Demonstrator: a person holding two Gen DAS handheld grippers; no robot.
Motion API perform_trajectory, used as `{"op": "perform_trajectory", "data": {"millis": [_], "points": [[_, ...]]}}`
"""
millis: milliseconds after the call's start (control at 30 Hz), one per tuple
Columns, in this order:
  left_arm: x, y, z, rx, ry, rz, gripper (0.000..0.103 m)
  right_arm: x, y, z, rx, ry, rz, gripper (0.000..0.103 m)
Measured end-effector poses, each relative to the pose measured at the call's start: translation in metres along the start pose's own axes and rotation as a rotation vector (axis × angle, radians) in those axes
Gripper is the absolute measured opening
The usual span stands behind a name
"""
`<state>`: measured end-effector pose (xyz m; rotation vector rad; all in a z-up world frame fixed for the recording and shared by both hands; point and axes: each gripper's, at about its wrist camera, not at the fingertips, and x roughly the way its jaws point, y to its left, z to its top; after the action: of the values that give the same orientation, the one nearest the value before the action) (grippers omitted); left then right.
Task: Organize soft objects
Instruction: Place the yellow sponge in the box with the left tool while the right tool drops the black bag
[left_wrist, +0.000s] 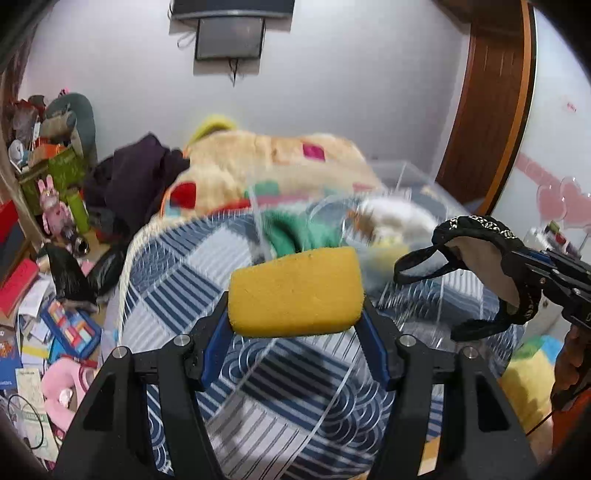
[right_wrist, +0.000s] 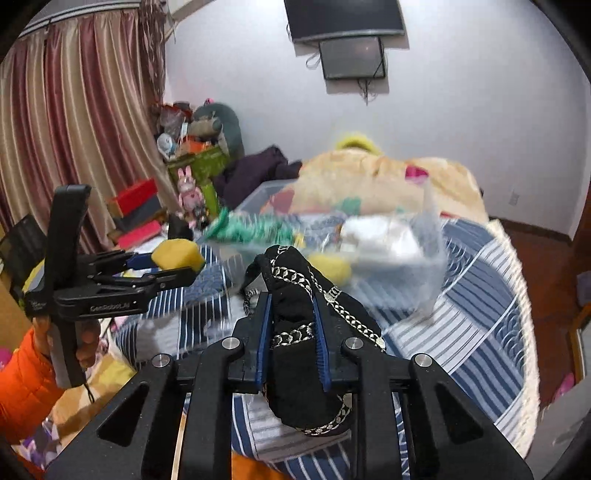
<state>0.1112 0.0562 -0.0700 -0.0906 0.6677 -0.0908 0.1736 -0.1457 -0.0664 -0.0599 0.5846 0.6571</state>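
Note:
My left gripper (left_wrist: 295, 321) is shut on a yellow sponge (left_wrist: 295, 291) and holds it above the bed; it also shows at the left of the right wrist view (right_wrist: 181, 266) with the sponge (right_wrist: 177, 254). My right gripper (right_wrist: 293, 314) is shut on a black cloth with silver chain trim (right_wrist: 295, 332); it shows at the right of the left wrist view (left_wrist: 517, 273) with the cloth (left_wrist: 476, 236) hanging from it. A clear plastic box (right_wrist: 424, 266) on the bed ahead holds a green cloth (right_wrist: 255, 227), white cloth and a yellow item.
The bed has a blue and white patterned cover (left_wrist: 258, 387) and a cream blanket with coloured patches (left_wrist: 258, 155) at the back. A dark garment (left_wrist: 136, 173) lies at the back left. The floor at the left (left_wrist: 44, 325) is cluttered with books, toys and boxes.

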Motion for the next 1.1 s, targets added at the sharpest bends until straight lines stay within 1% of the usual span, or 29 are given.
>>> {"op": "perform_trajectory", "data": {"millis": [133,233,300,367,467,567,633,833,933,1000,1033,1100], "points": [[-0.004,-0.001,0.023,0.002,-0.064,0.006,0.062,-0.009,-0.002,0.019,-0.007,-0.083,-0.049,0.019],[-0.004,-0.004,0.036,0.009,-0.09,-0.005,0.062,-0.011,-0.007,0.033,0.004,-0.135,-0.084,0.019],[-0.001,-0.007,0.044,0.026,-0.105,0.003,0.062,-0.007,-0.012,0.044,0.019,-0.159,-0.102,0.019],[0.004,-0.008,0.048,0.037,-0.107,0.006,0.062,-0.001,-0.014,0.053,0.02,-0.166,-0.118,0.019],[0.018,-0.008,0.051,0.037,-0.083,-0.007,0.062,0.012,-0.017,0.066,0.011,-0.164,-0.145,0.019],[0.033,-0.01,0.052,0.043,-0.052,-0.01,0.062,0.029,-0.016,0.07,0.008,-0.145,-0.159,0.019],[0.045,-0.012,0.051,0.053,-0.027,-0.01,0.062,0.043,-0.017,0.069,0.006,-0.116,-0.163,0.019],[0.078,-0.017,0.044,0.075,0.053,0.0,0.062,0.088,-0.018,0.054,-0.01,0.021,-0.153,0.019],[0.09,-0.02,0.042,0.082,0.081,-0.002,0.062,0.097,-0.017,0.046,-0.016,0.064,-0.14,0.02],[0.097,-0.021,0.04,0.086,0.103,-0.005,0.063,0.097,-0.017,0.043,-0.025,0.077,-0.134,0.021],[0.098,-0.022,0.039,0.094,0.106,-0.001,0.064,0.097,-0.017,0.042,-0.03,0.082,-0.133,0.022],[0.097,-0.024,0.039,0.106,0.097,0.014,0.066,0.094,-0.017,0.041,-0.033,0.1,-0.125,0.03]]}}
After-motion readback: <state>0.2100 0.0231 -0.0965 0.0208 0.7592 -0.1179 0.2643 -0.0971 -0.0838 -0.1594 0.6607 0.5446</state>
